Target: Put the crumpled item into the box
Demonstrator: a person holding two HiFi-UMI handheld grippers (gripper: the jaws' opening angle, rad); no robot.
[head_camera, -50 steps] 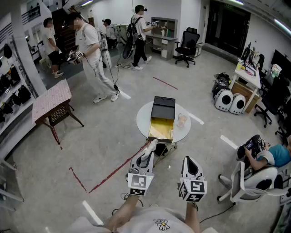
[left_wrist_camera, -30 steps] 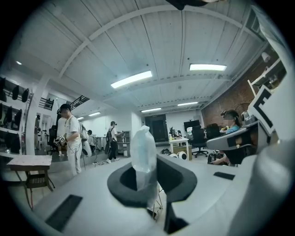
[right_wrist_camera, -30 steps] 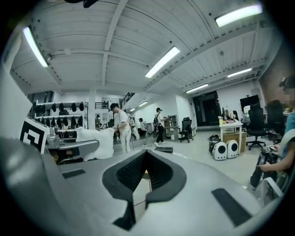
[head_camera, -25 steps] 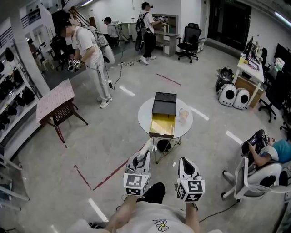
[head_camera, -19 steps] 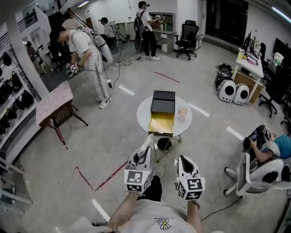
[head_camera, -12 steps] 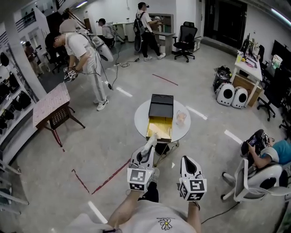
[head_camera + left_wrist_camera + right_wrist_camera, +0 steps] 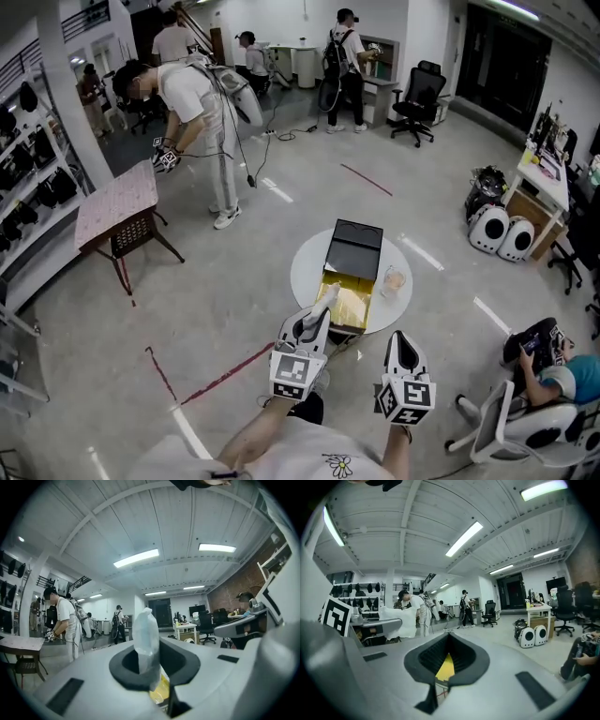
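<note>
1. Tongs first: the left tongs are clamped on the crumpled item, a pale translucent wad standing up between the pads.
2. The right tongs are closed tip to tip with nothing in them.
3. In the head view the wad's tip overlaps the near left corner of the box.
4. The box lies open on the round white bench, gold inside, black lid at its far end.
5. A small clear cup stands just beside the box.
</note>
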